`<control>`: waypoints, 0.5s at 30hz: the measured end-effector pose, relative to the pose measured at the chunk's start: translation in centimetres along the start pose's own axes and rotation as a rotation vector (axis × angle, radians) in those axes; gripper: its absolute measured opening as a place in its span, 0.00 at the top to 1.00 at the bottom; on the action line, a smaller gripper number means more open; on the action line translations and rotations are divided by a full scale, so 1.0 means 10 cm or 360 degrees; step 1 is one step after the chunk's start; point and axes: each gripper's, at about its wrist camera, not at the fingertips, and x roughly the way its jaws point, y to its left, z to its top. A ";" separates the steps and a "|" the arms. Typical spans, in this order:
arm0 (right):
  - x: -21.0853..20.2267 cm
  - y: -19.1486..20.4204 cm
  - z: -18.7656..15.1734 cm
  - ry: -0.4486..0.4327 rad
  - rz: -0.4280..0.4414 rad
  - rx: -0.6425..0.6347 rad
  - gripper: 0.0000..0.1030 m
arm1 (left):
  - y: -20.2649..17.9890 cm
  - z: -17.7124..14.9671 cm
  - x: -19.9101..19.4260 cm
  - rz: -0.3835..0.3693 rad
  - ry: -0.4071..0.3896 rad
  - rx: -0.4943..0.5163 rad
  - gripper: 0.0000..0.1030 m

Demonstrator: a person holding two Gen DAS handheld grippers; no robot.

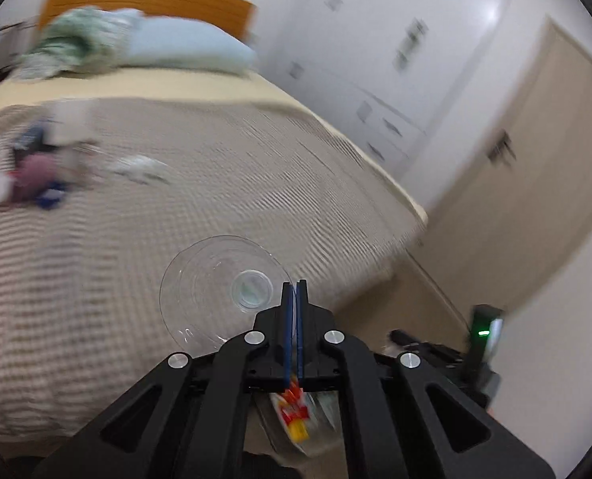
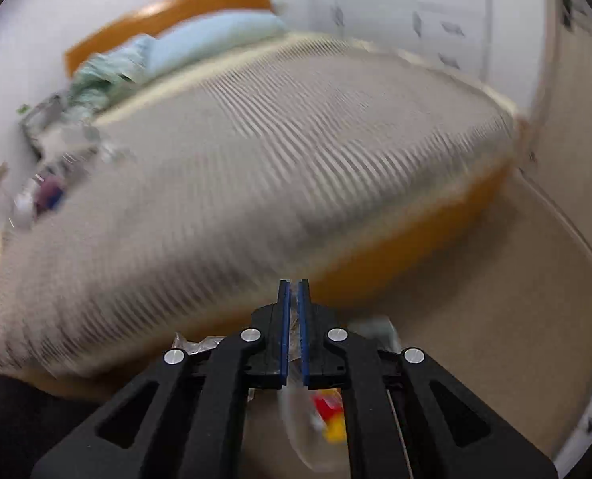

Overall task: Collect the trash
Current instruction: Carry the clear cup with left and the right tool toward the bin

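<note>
In the left wrist view my left gripper [image 1: 296, 285] is shut on the rim of a clear plastic cup [image 1: 216, 283], which sticks out to the left over the bed. Below its pads hangs a clear plastic bag [image 1: 296, 419] holding a red and yellow wrapper. In the right wrist view my right gripper [image 2: 294, 285] is shut on thin clear plastic of the bag [image 2: 308, 419], and the red and yellow wrapper [image 2: 330, 415] shows through beneath. A blurred pile of trash [image 1: 24, 175], white, purple and blue, lies on the bed's far left [image 2: 44, 195].
The bed [image 1: 216, 167] has a striped beige cover, a blue pillow [image 1: 184, 48] and an orange headboard [image 1: 148, 0]. White wardrobes [image 1: 356, 60] and a beige door [image 1: 535, 167] stand to the right. Beige floor [image 2: 495, 299] runs along the bed's foot. A green light [image 1: 483, 333] glows on the right gripper's body.
</note>
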 end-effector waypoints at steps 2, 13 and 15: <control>0.22 -0.22 -0.29 0.0121 -0.0043 0.0031 0.96 | -0.28 -0.15 0.33 -0.0043 0.0132 0.0062 1.00; 2.09 -0.99 -1.94 0.0830 -0.0105 0.0358 0.88 | -0.93 -1.12 1.78 0.0030 0.0705 0.0219 1.00; 2.32 -0.92 -2.19 0.1018 -0.0039 0.0313 0.59 | -0.97 -1.25 2.03 0.0045 0.0801 0.0221 1.00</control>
